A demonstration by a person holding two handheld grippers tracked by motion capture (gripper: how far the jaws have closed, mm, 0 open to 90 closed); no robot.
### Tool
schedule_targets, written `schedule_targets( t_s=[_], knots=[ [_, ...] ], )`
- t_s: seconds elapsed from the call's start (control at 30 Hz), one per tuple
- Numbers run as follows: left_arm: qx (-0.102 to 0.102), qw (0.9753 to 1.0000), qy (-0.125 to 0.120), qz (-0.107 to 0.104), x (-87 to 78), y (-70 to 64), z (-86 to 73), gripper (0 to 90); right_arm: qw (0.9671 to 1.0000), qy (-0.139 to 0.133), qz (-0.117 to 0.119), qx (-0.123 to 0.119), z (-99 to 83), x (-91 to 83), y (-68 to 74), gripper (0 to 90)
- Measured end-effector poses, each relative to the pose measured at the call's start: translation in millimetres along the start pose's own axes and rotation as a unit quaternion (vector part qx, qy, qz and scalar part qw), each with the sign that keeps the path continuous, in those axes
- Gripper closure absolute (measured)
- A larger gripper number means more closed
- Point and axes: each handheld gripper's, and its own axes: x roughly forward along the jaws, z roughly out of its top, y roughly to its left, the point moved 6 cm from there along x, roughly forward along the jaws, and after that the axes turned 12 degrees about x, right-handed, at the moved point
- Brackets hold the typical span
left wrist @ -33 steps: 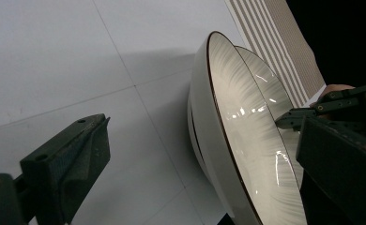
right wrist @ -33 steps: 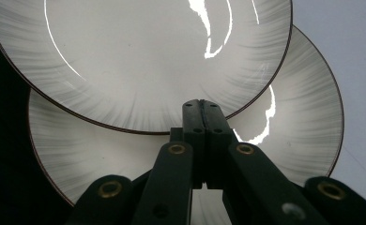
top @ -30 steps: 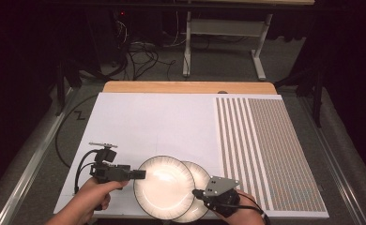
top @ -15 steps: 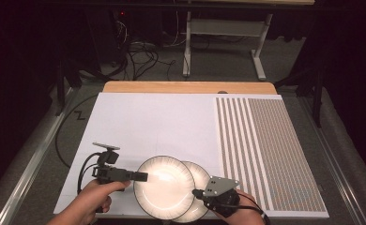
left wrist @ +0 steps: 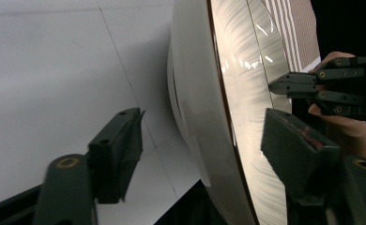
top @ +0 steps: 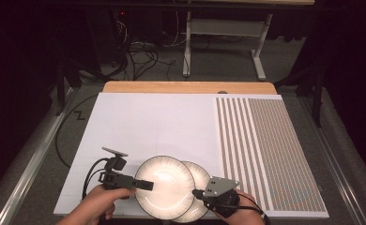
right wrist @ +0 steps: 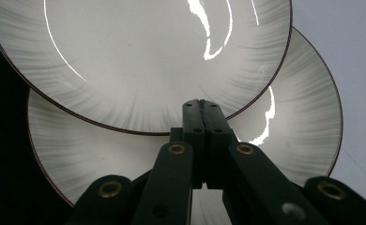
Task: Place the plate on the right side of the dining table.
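Two overlapping plates at the near edge of a white table, a hand-held gripper at each side.

The upper plate (top: pixel 164 187), white with a dark rim line and faint grey streaks, lies partly over a lower plate (top: pixel 197 194) of the same pattern, both on the white sheet (top: pixel 162 122) near the front edge of the table. The left gripper (top: pixel 146 185) has its jaws wide apart astride the upper plate's left rim, one jaw above the rim and one below, not yet closed on it. The right gripper (top: pixel 196 193) has its jaws pressed together, their tips at the upper plate's right rim where it overlaps the lower plate; whether anything is pinched between them cannot be told. A striped mat (top: pixel 265 150) covers the table's right side.
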Motion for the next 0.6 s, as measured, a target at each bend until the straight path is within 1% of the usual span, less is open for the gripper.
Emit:
schedule_targets(
  t_s=[0.13, 0.2, 0.3, 0.37, 0.47, 0.53, 0.6],
  knots=[
    [-0.010, 0.9998, 0.008, -0.012, 1.6, 0.7, -2.3, 45.7, 1.0000, 0.000, 0.000, 0.000, 0.0, 0.0, 0.1, 90.0],
    [-0.017, 0.9997, 0.008, -0.016, 1.8, 1.2, -2.4, 49.7, 1.0000, 0.000, -0.001, 0.000, -0.1, 0.0, 0.1, 90.0],
    [-0.017, 0.9996, 0.009, -0.020, 1.9, 0.7, -2.1, 55.7, 1.0000, 0.000, -0.002, 0.001, -0.2, -0.1, 0.3, 90.0],
    [-0.013, 0.9997, 0.012, -0.019, 2.0, 0.1, -2.1, 59.9, 1.0000, 0.000, -0.002, 0.000, -0.1, -0.1, 0.3, 90.0],
    [-0.014, 0.9996, 0.016, -0.021, 2.3, -0.4, -2.0, 63.6, 1.0000, -0.001, -0.002, 0.000, -0.1, 0.1, 0.5, 90.0],
    [-0.018, 0.9994, 0.017, -0.024, 2.8, -0.9, -2.0, 65.6, 1.0000, -0.001, -0.002, 0.001, -0.1, 0.1, 0.5, 90.0],
    [-0.023, 0.9994, 0.014, -0.022, 3.9, -0.3, -2.3, 66.9, 1.0000, 0.000, -0.003, 0.000, -0.2, 0.0, 0.4, 90.0]
  ],
)
